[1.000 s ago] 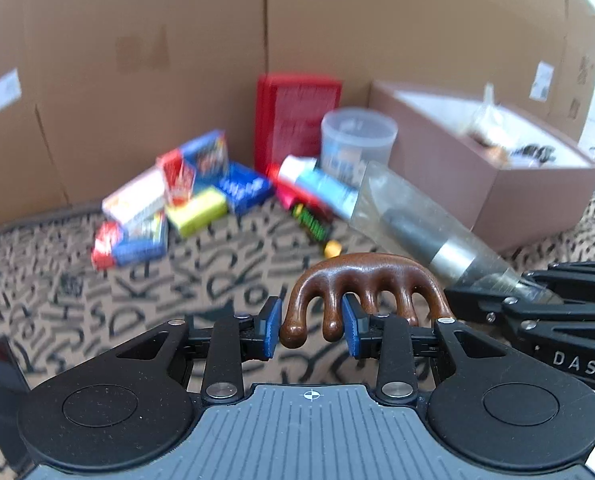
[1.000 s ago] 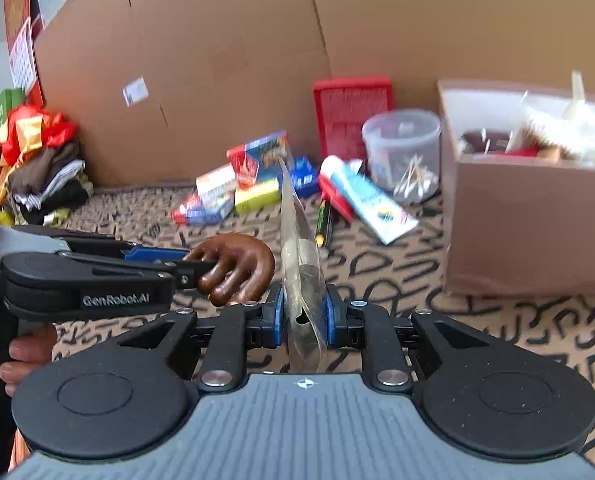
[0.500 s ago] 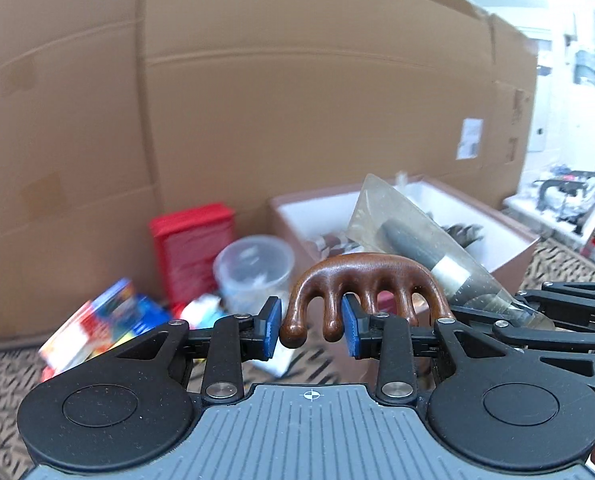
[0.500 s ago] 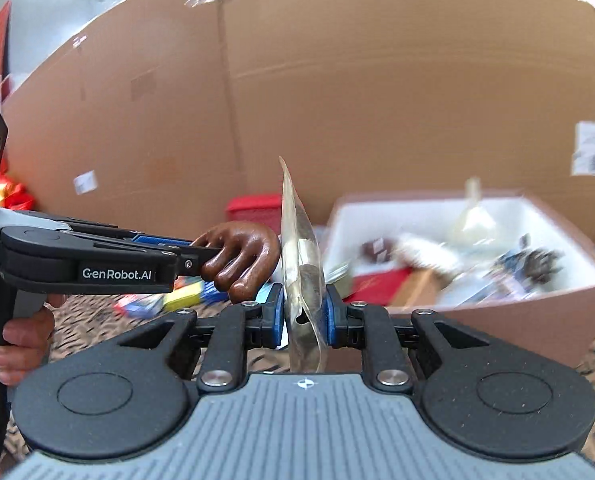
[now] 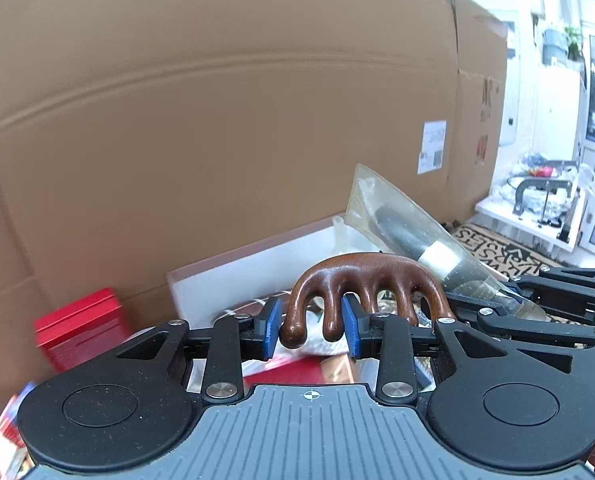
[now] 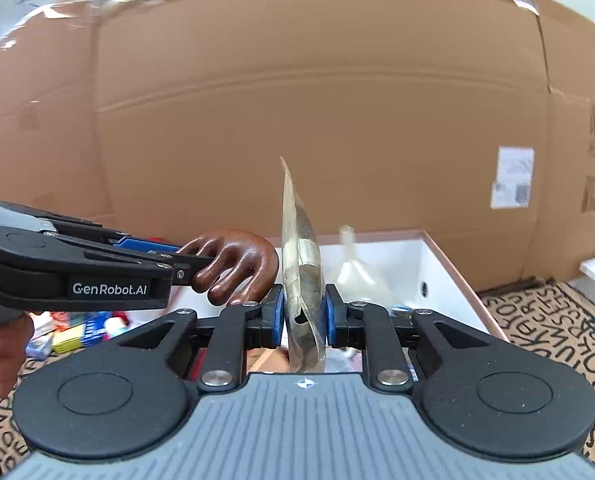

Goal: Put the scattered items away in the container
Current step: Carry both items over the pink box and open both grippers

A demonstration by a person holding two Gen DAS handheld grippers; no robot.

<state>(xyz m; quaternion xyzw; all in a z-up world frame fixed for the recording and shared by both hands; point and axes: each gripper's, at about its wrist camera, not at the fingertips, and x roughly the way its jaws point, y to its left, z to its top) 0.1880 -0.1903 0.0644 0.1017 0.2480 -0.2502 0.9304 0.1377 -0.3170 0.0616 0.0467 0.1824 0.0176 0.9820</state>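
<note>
The left hand-held gripper (image 5: 310, 332) is clenched on a brown wooden comb (image 5: 361, 280), its blue pads (image 5: 272, 330) pinching two of the teeth; the comb's arched back rises above the jaws. Just beside it, the right hand-held gripper (image 6: 304, 316) is grasping a clear packet (image 6: 301, 264) with a dark brush inside, held upright on edge between its pads. Both things hang in front of the open white-lined box (image 6: 437, 264), which stands against a cardboard wall (image 6: 317, 112). A red case (image 5: 81, 328) stands left of the box.
</note>
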